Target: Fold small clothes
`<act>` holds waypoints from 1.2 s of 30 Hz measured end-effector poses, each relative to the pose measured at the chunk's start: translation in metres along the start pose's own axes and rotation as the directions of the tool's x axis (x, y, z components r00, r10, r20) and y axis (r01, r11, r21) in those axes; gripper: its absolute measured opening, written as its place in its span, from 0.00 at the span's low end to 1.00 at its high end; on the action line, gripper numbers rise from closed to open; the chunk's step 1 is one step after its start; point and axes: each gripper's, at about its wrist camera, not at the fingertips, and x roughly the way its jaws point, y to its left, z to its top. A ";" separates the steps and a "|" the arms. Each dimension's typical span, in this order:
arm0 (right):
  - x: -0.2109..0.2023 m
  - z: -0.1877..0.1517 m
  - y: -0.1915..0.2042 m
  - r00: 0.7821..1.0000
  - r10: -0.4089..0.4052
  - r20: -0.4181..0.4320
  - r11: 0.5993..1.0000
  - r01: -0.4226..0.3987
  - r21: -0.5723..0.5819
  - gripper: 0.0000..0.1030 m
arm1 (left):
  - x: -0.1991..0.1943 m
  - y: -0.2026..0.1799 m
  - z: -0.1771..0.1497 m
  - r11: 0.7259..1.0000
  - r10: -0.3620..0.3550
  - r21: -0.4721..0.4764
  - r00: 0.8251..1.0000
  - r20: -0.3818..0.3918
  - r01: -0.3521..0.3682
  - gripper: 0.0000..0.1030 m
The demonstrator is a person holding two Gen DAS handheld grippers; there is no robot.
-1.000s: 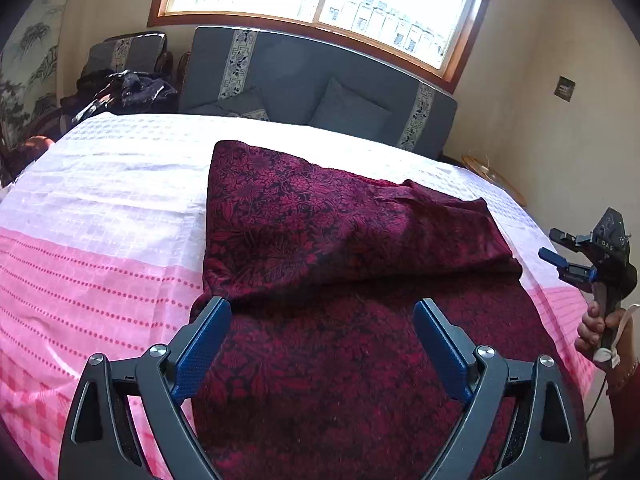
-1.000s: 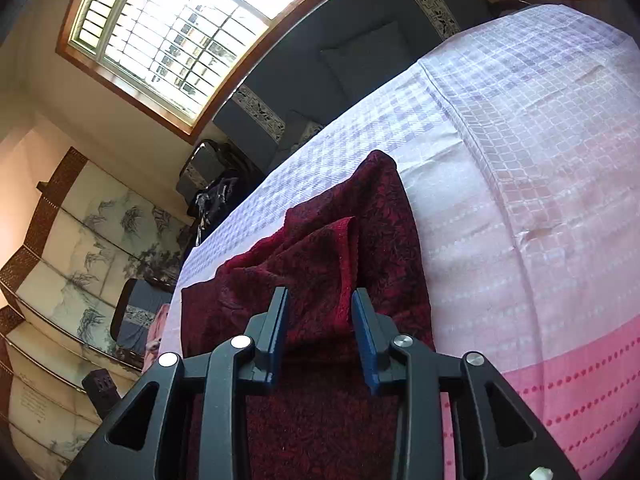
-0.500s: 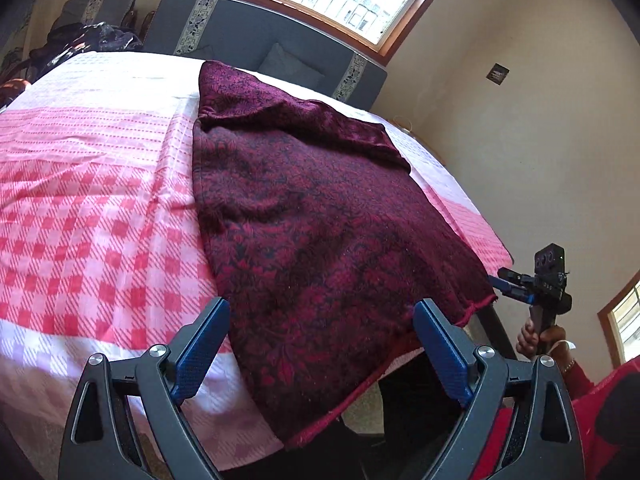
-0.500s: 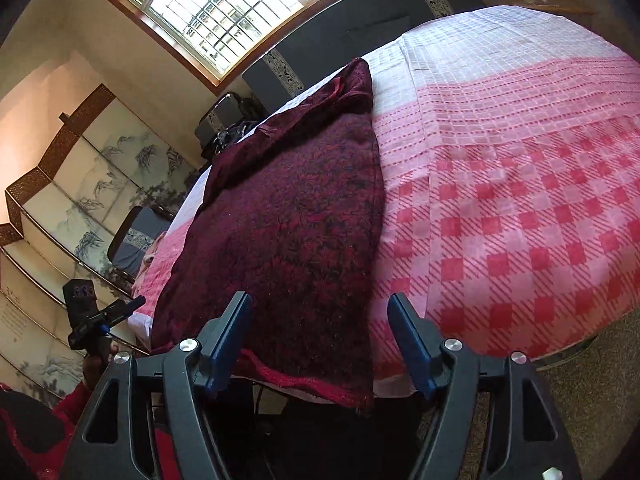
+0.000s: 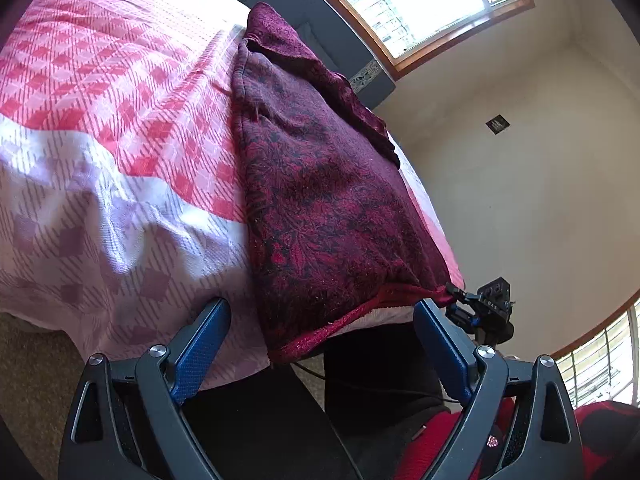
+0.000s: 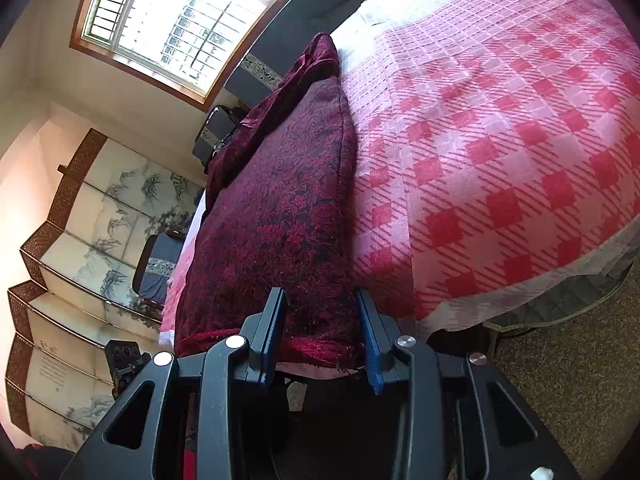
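A dark red patterned garment (image 5: 320, 184) lies along the pink checked bed, its far part folded over, its near hem hanging over the bed's front edge. It also shows in the right wrist view (image 6: 280, 208). My left gripper (image 5: 320, 344) is open, its blue fingers either side of the hem's left corner, not touching it. My right gripper (image 6: 320, 336) has its jaws partly closed around the hem's right corner; cloth sits between the pads. The right gripper also shows in the left wrist view (image 5: 460, 304), at the hem's right corner.
The bed cover (image 5: 120, 120) is pink and white checks. A dark sofa (image 5: 312, 4) stands under the window behind the bed. A painted folding screen (image 6: 80, 240) is at the left. Brown carpet (image 6: 580, 360) lies beside the bed.
Both grippers pulled back from the far fold to the bed's front edge and dropped low. The right gripper, open half a second ago, has narrowed around the hem corner.
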 end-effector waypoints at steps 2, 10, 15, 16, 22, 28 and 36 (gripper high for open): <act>0.001 -0.003 -0.001 1.000 0.000 -0.002 1.000 0.000 0.002 0.23 | 0.009 0.002 -0.002 1.000 -0.014 -0.002 1.000 -0.015 0.014 0.90; 0.007 -0.004 0.003 1.000 -0.002 -0.017 1.000 0.002 -0.008 0.20 | 0.022 -0.018 0.001 0.994 0.069 0.089 0.998 -0.008 -0.068 0.21; 0.007 -0.002 0.003 0.999 0.034 -0.024 0.999 -0.033 0.009 0.22 | 0.019 -0.021 0.005 0.995 0.049 0.086 0.999 -0.017 -0.047 0.21; 0.007 -0.002 0.002 0.999 0.042 -0.024 0.999 -0.042 0.016 0.23 | 0.021 -0.022 0.005 0.995 0.046 0.089 0.999 -0.020 -0.044 0.22; 0.007 0.000 0.005 0.998 0.054 -0.038 0.998 -0.053 0.023 0.26 | 0.027 -0.011 0.007 1.000 0.010 -0.002 0.999 -0.052 -0.010 0.62; 0.009 0.001 0.015 0.998 -0.038 -0.056 0.999 0.037 -0.022 0.12 | 0.029 -0.015 0.007 0.999 0.029 0.021 0.999 -0.032 -0.028 0.27; -0.013 -0.014 0.021 0.998 0.059 0.005 0.998 -0.059 0.032 0.07 | 0.008 -0.030 0.009 0.997 0.049 0.063 0.999 0.000 -0.049 0.11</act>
